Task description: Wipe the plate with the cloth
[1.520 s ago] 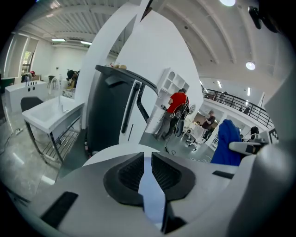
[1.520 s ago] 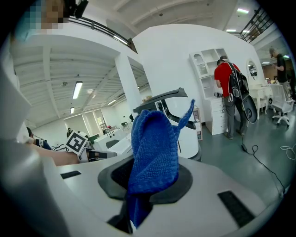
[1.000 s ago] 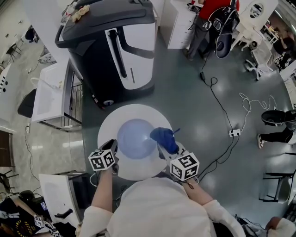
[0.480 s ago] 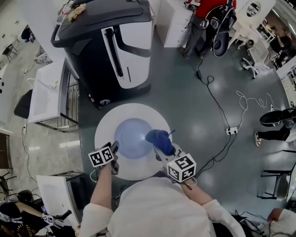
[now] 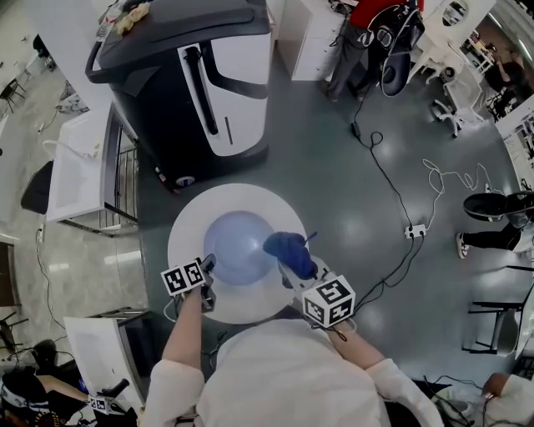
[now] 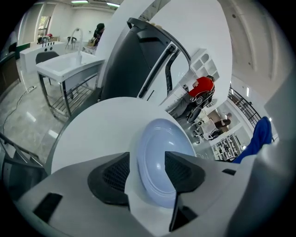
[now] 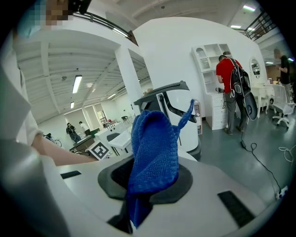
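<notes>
A light blue plate [image 5: 236, 247] lies in the middle of a round white table [image 5: 190, 223]. My left gripper [image 5: 208, 266] hovers at the plate's near left rim. In the left gripper view the plate [image 6: 159, 155] shows in the gap of the left gripper [image 6: 147, 163]. Its jaws have just been opening and stand wide, and the pads [image 6: 116, 173] do not press on the plate. My right gripper [image 5: 294, 268] is shut on a bunched blue cloth [image 5: 288, 247] at the plate's right rim. In the right gripper view the cloth [image 7: 155, 152] sticks up from the right gripper [image 7: 149, 181].
A big dark grey and white machine [image 5: 200, 83] stands just behind the table. A white sink unit [image 5: 79, 167] is at the left. A cable and power strip [image 5: 415, 230] lie on the floor to the right. A person in red [image 5: 375, 12] stands far off.
My left gripper has sunk toward the table at the plate's rim and its jaws have spread. The right gripper and cloth have stayed put.
</notes>
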`<action>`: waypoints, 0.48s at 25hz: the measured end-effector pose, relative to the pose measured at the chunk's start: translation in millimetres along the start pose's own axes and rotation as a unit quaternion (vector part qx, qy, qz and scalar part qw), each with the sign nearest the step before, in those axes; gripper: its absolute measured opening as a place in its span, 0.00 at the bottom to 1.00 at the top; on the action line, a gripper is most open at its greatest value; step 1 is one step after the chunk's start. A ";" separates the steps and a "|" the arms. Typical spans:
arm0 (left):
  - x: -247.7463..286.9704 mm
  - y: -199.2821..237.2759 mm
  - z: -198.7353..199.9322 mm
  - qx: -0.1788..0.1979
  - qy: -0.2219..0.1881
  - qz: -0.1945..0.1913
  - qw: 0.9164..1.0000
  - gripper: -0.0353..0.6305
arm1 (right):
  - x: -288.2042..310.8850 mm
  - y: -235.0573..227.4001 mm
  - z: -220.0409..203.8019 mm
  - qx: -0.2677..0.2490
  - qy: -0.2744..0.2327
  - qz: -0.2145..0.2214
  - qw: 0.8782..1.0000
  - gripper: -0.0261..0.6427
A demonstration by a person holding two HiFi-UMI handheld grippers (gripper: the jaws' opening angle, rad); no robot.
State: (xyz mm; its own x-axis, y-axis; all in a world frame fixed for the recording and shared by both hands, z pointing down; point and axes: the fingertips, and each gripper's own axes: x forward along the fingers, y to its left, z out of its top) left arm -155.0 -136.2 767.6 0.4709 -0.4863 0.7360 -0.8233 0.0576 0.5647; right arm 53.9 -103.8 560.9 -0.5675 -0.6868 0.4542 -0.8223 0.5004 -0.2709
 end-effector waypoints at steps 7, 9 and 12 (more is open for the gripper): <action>15.2 9.3 -8.6 -0.020 0.021 0.007 1.000 0.39 | 1.2 -1.8 -1.8 0.000 0.004 -0.004 1.000 0.17; 18.5 9.5 -10.2 -0.024 0.023 0.010 0.999 0.39 | -0.6 -4.6 -2.1 0.001 0.006 -0.008 1.000 0.17; 23.3 10.0 -12.0 -0.024 0.028 0.018 0.999 0.39 | -3.0 -8.1 -1.5 0.003 0.007 -0.012 1.000 0.17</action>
State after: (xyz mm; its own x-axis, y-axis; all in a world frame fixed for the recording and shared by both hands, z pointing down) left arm -148.4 -136.4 794.9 0.4590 -0.4329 0.7758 -0.8249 0.1166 0.5531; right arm 62.3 -105.0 563.0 -0.5465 -0.6918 0.4720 -0.8364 0.4798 -0.2651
